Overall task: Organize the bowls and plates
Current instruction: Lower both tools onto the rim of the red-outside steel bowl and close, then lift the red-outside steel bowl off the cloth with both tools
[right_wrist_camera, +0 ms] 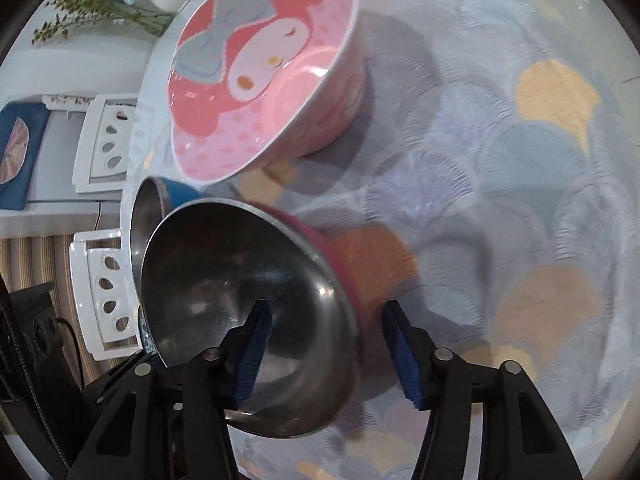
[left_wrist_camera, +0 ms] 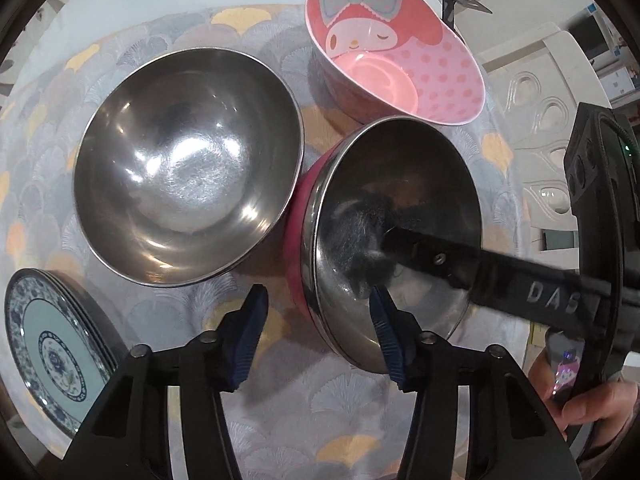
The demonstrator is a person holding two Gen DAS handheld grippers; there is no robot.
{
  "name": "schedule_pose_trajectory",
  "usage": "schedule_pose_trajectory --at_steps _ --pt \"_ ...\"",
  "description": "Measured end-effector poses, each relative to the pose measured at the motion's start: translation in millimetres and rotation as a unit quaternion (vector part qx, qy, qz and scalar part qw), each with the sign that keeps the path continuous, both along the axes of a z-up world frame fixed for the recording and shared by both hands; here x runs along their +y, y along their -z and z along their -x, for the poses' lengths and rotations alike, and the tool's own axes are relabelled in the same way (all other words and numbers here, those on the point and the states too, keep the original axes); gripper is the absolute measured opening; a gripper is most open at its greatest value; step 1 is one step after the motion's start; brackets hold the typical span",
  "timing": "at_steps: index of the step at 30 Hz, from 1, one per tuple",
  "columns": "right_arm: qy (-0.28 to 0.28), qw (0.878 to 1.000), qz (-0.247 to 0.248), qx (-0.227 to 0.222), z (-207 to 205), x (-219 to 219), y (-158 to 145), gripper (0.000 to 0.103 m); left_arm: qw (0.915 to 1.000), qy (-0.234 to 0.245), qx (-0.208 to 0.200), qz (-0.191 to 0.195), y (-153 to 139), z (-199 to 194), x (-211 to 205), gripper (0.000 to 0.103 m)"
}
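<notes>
Two grippers straddled the rim of the red bowl [left_wrist_camera: 394,236] at frame centre: your left gripper [left_wrist_camera: 320,336] and right gripper [right_wrist_camera: 326,354], jaws apart, pads not visibly pressing. Nothing looked nested yet; the steel bowl [left_wrist_camera: 188,168], pink bowl [left_wrist_camera: 394,52] and plates [left_wrist_camera: 52,356] sat separate on the patterned tablecloth [left_wrist_camera: 352,412], white chairs [right_wrist_camera: 106,144] beyond.

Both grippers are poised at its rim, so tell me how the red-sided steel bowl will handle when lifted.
The red-sided steel bowl looks rigid, so its wall should not flex in a grip. Its polished inside shines, so it may slip; the ribbed blue pads should help. Deep and round-walled, it could tip if raised by one side only.
</notes>
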State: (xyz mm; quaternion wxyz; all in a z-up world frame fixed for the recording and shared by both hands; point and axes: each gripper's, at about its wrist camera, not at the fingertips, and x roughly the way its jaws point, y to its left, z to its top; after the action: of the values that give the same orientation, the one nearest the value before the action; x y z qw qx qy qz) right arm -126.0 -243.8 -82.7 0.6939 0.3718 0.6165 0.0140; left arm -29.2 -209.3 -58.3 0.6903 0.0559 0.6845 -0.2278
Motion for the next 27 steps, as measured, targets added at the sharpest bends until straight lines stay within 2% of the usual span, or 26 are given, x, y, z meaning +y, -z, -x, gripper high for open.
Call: schedule_pose_trajectory --at_steps 2,5,10,16,27 --pt "-0.007 1.0 0.016 -0.002 -2 5 -1 0.05 1.0 -0.003 -0.001 0.0 2 0 0 0.039" --pt "-0.008 1.0 0.029 0.004 -3 8 0 0.038 0.9998 -0.018 -0.01 0.003 7 0 4 0.024" --pt "0.01 1.0 0.026 0.01 3 -3 3 0.018 0.9996 -0.021 -0.019 0.001 10 -4 5 0.018" --pt "0.015 1.0 0.023 0.012 14 -7 -1 0.015 0.9996 -0.019 -0.02 0.003 7 -3 6 0.018" --pt "0.017 0.999 0.043 -0.005 25 2 -41 0.015 0.9995 -0.008 -0.026 0.019 -25 5 14 0.018"
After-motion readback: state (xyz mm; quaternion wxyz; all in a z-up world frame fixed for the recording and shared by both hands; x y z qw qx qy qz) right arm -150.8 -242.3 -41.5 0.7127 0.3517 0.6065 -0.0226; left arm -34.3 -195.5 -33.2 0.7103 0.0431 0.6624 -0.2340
